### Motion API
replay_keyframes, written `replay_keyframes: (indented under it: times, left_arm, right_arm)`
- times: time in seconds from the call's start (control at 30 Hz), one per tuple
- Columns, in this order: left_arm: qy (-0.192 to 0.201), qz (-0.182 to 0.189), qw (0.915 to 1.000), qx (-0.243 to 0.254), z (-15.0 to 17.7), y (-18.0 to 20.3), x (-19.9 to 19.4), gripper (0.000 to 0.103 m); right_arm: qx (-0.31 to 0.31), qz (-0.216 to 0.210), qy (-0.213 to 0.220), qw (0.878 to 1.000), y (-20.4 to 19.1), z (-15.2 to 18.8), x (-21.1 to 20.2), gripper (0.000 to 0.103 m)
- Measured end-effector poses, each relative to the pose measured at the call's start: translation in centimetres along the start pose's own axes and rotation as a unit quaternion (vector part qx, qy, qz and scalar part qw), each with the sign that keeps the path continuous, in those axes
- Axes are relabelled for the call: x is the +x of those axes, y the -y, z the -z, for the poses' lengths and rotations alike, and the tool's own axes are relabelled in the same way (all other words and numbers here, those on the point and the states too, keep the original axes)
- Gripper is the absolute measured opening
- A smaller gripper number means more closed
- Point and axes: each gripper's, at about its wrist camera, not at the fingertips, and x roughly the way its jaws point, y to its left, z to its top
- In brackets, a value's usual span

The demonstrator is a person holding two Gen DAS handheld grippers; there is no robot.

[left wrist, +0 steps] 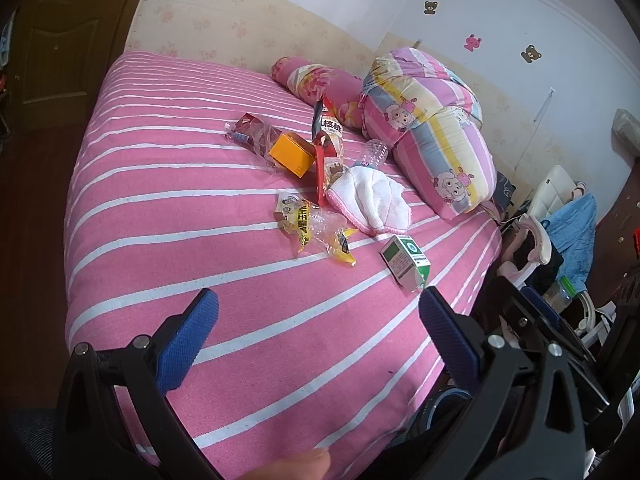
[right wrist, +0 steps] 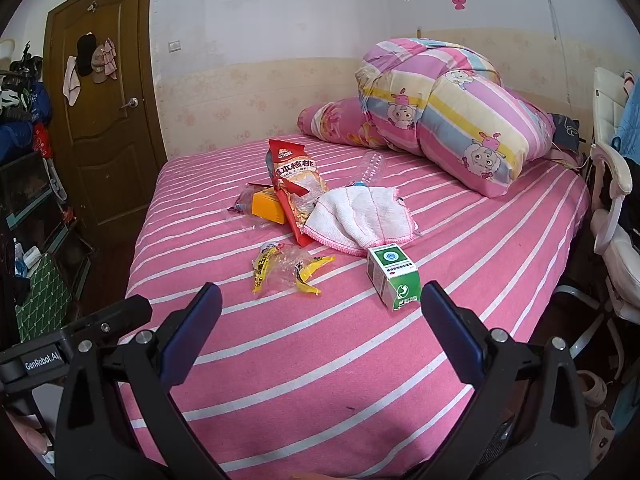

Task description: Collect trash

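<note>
Trash lies mid-bed on the pink striped bed (left wrist: 200, 216) (right wrist: 320, 360): a yellow clear wrapper (left wrist: 312, 232) (right wrist: 288, 270), a green-white carton (left wrist: 406, 262) (right wrist: 394, 278), an orange box (left wrist: 291, 155) (right wrist: 269, 207), a red snack bag (left wrist: 326, 144) (right wrist: 294, 184), a clear plastic bottle (left wrist: 374, 154) (right wrist: 370, 168) and a red-clear wrapper (left wrist: 252, 132). A white cloth (left wrist: 370, 198) (right wrist: 360, 216) lies among them. My left gripper (left wrist: 318, 308) and right gripper (right wrist: 322, 304) are open and empty, above the bed's near part.
A folded quilt (left wrist: 432, 120) (right wrist: 452, 120) and a pink pillow (left wrist: 320, 84) (right wrist: 336, 124) sit at the bed's far side. A brown door (right wrist: 108, 112) and cluttered shelves (right wrist: 28, 200) stand left. A white chair (right wrist: 612, 200) with clothes stands right.
</note>
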Motion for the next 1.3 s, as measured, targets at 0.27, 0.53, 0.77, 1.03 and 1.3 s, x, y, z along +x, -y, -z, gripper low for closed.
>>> replay_keyframes:
  times: [0.27,0.53,0.77,1.03,1.3]
  left_arm:
    - [0.000,-0.001,1.0000,0.001,0.00,0.03,0.00,0.097]
    - [0.001,0.000,1.0000,0.002,-0.28,-0.06,0.15,0.097]
    - [0.000,-0.003,1.0000,0.007,0.26,0.03,0.11,0.097]
    - [-0.001,-0.003,1.0000,0.007,0.19,0.17,0.12,0.097]
    - [-0.001,-0.004,1.0000,0.007,0.22,0.17,0.11,0.097]
  right_arm:
    - [0.001,0.000,-0.001,1.000,0.02,0.02,0.01,0.099]
    - [0.001,-0.001,-0.001,1.000,0.04,0.10,0.02,0.099]
    - [0.002,-0.001,-0.002,1.000,-0.03,-0.02,0.03,0.099]
    - [0.002,-0.001,-0.003,1.000,-0.02,-0.11,0.12,0.099]
    - [0.001,-0.001,-0.005,1.000,-0.09,0.52,0.45,0.099]
